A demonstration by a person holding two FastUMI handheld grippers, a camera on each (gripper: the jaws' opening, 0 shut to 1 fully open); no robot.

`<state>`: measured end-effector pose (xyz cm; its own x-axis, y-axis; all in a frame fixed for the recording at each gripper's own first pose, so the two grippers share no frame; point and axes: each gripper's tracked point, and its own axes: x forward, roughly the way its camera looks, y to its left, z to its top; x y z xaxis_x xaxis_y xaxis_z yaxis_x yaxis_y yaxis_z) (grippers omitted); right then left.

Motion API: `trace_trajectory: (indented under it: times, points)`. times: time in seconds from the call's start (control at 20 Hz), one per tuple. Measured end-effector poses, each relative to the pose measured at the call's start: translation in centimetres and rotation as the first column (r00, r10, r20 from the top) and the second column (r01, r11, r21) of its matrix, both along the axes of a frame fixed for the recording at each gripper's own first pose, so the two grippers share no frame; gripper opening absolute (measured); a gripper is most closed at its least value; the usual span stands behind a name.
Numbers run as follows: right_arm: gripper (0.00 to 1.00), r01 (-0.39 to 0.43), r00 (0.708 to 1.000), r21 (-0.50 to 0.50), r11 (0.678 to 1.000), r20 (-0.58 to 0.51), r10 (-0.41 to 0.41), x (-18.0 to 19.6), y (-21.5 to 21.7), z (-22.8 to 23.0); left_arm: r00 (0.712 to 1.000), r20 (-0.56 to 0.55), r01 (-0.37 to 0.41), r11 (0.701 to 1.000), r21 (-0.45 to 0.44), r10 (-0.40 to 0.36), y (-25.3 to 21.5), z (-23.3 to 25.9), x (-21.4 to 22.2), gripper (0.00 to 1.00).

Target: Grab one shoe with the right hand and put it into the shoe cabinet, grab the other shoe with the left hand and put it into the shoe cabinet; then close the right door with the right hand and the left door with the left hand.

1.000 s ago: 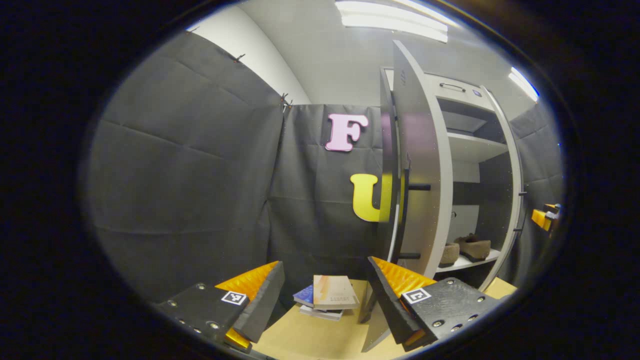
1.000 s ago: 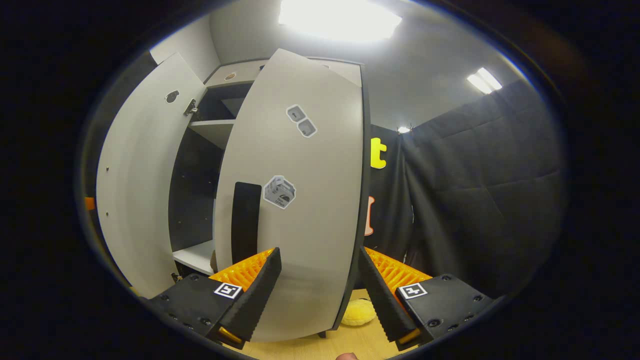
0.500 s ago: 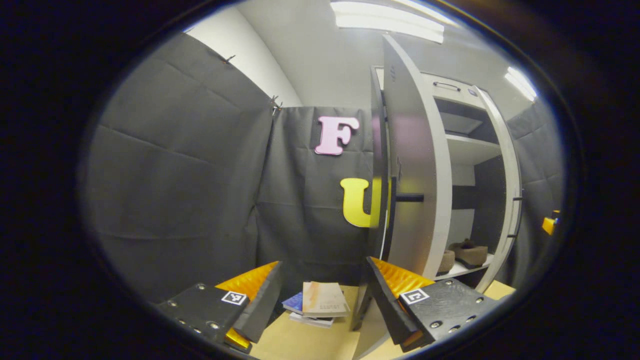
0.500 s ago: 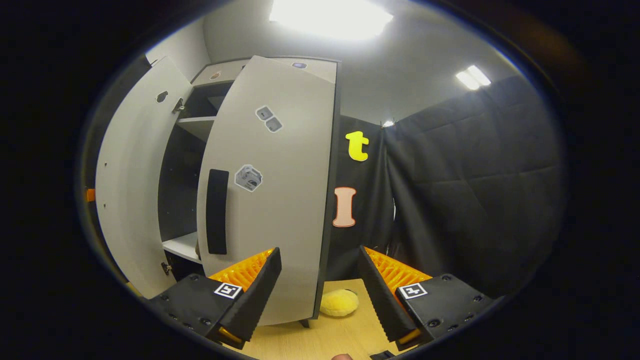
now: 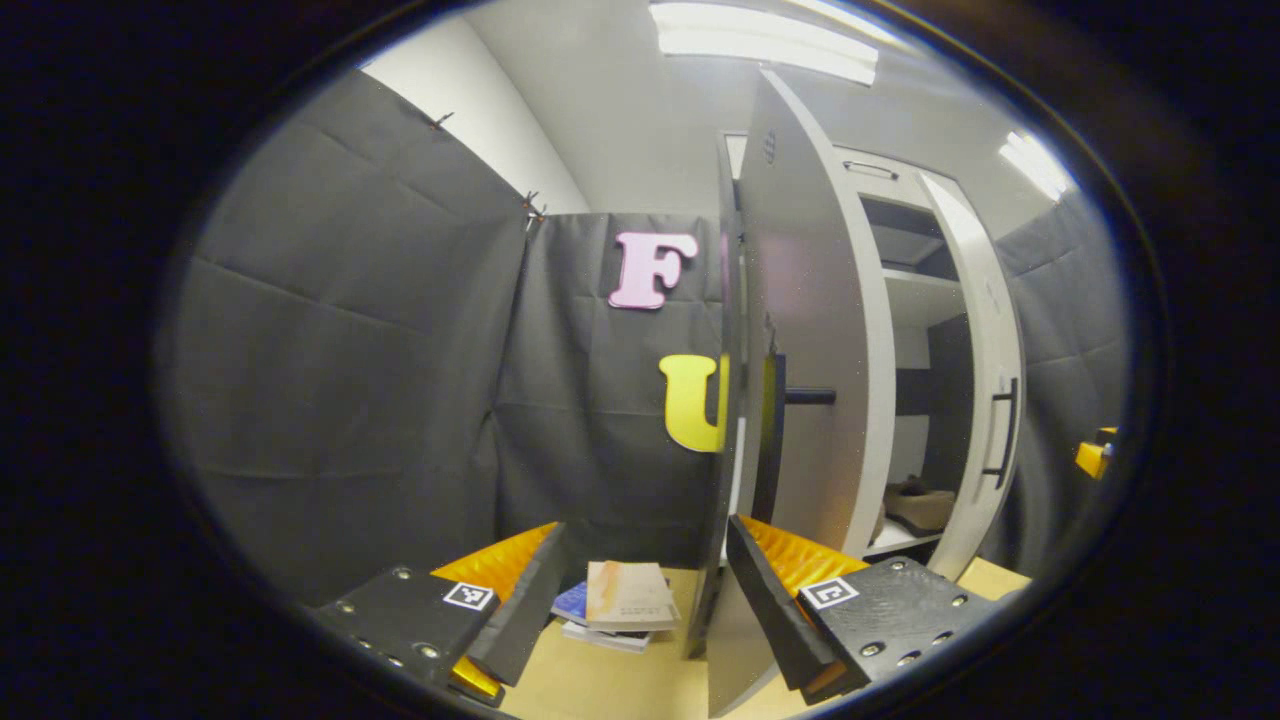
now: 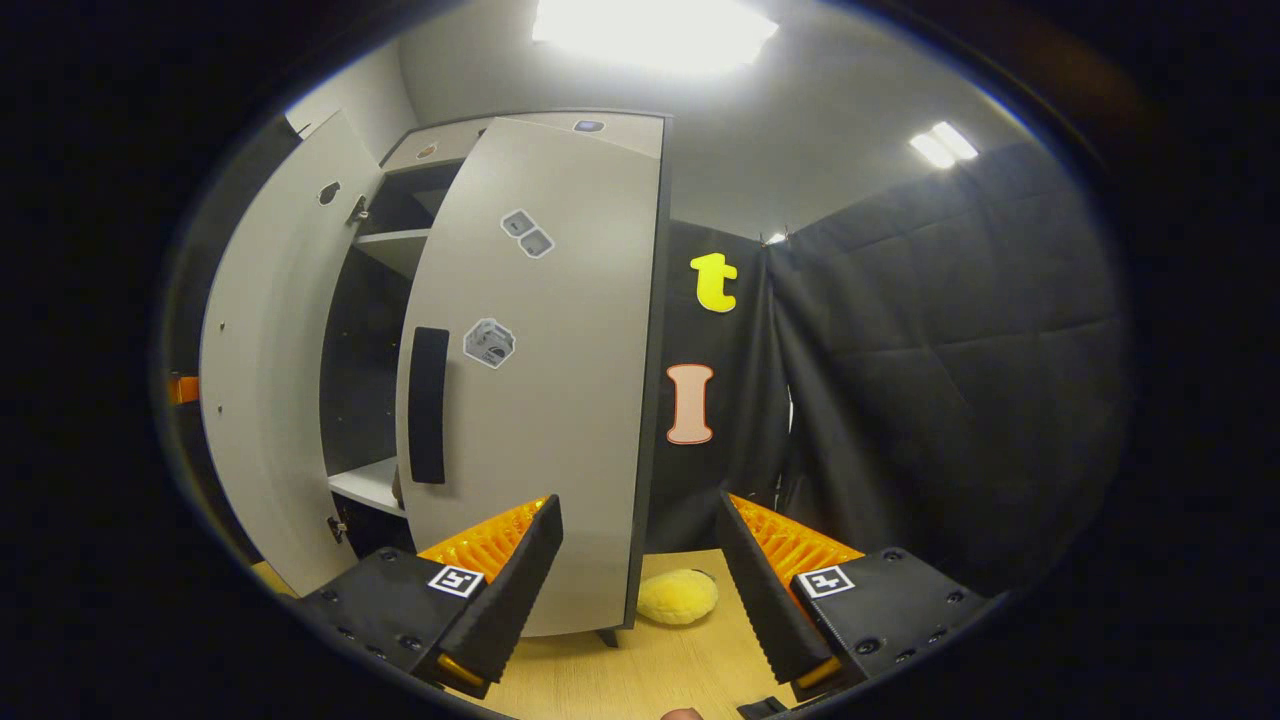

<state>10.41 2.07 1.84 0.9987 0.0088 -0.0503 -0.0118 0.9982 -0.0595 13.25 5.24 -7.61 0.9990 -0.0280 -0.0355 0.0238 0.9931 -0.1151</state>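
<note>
In the left gripper view, two brown shoes [image 5: 915, 505] sit on the lower shelf of the grey shoe cabinet [image 5: 905, 290]. The left door [image 5: 800, 340] stands open, seen almost edge-on just past the right finger of my left gripper [image 5: 640, 610], which is open and holds nothing. The right door [image 5: 985, 400] is partly swung in. In the right gripper view, that right door [image 6: 545, 400] with its dark handle [image 6: 428, 405] stands ahead of my open, empty right gripper [image 6: 640, 590]. The left door [image 6: 265, 380] is wide open beyond it.
A stack of books [image 5: 620, 605] lies on the wooden floor [image 5: 600, 685] left of the cabinet. A yellow plush object [image 6: 678, 597] lies on the floor by the right door's foot. Black cloth walls close in both sides. The other gripper [image 5: 1095, 455] shows far right.
The right door has swung further toward shut. My right gripper has drawn back from it. The left door now looks more edge-on, closer to my left gripper's right finger.
</note>
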Motion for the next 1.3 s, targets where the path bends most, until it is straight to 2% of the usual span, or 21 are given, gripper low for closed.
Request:
trace_trajectory:
  times: [0.2, 0.25, 0.3, 0.35, 0.4, 0.45, 0.5, 0.55, 0.7, 0.85, 1.05, 1.1, 1.3]
  points:
    - [0.98, -0.012, 1.0, 0.0, 1.0, 0.004, 0.012, -0.5, -0.5, 0.1, 0.998, 0.014, 0.064, 0.998, -0.009, -0.064, -4.2, 0.5, 0.0, 0.88]
    - [0.98, -0.011, 1.0, -0.001, 1.0, 0.006, 0.011, -0.7, -0.8, 0.1, 0.997, 0.015, 0.079, 0.997, -0.016, -0.079, -5.3, 0.6, 0.1, 1.0]
    - [0.98, -0.01, 1.0, 0.0, 1.0, 0.005, 0.01, -0.9, -1.1, 0.0, 0.995, 0.016, 0.095, 0.995, -0.024, -0.094, -6.5, 0.7, 0.0, 0.88]
    - [0.98, -0.01, 1.0, 0.001, 1.0, 0.002, 0.01, -1.0, -1.4, -0.1, 0.994, 0.017, 0.11, 0.993, -0.034, -0.109, -7.5, 0.6, 0.0, 1.0]
    - [0.98, -0.009, 1.0, 0.0, 1.0, -0.003, 0.009, -1.1, -1.7, -0.2, 0.992, 0.017, 0.124, 0.991, -0.046, -0.123, -8.6, 0.6, 0.2, 1.0]
    - [0.98, -0.006, 1.0, -0.003, 1.0, -0.007, 0.006, -1.1, -2.1, -0.3, 0.991, 0.018, 0.137, 0.989, -0.059, -0.136, -9.8, 0.7, 0.4, 0.94]
    - [0.98, -0.002, 1.0, -0.008, 1.0, -0.011, 0.002, -1.3, -2.6, -0.4, 0.989, 0.022, 0.149, 0.986, -0.074, -0.148, -10.9, 0.8, 0.6, 0.94]
    - [0.98, 0.003, 1.0, -0.013, 1.0, -0.016, -0.003, -1.7, -3.2, -0.6, 0.987, 0.029, 0.162, 0.983, -0.085, -0.16, -12.2, 1.0, 1.0, 1.0]
    - [0.98, 0.018, 1.0, -0.01, 1.0, -0.023, -0.019, -2.3, -4.6, -0.9, 0.976, 0.058, 0.214, 0.97, -0.111, -0.209, -16.2, 1.6, 2.1, 1.0]
    - [0.98, 0.028, 0.999, -0.003, 1.0, -0.025, -0.028, -2.6, -5.4, -0.9, 0.971, 0.057, 0.236, 0.968, -0.083, -0.231, -18.9, 1.5, 3.3, 1.0]
    - [0.98, 0.034, 0.999, -0.012, 0.999, -0.036, -0.035, -3.3, -6.2, -1.2, 0.973, 0.069, 0.226, 0.971, -0.077, -0.221, -20.2, 1.7, 3.8, 1.0]
    - [0.98, 0.033, 0.999, -0.008, 0.999, -0.039, -0.033, -3.5, -6.2, -1.4, 0.973, 0.067, 0.227, 0.97, -0.082, -0.222, -20.1, 1.6, 3.7, 0.94]
    - [0.98, 0.01, 0.999, 0.014, 1.0, -0.039, -0.01, -3.2, -5.5, -1.4, 0.975, 0.043, 0.222, 0.972, -0.073, -0.219, -20.1, 1.3, 3.4, 0.94]
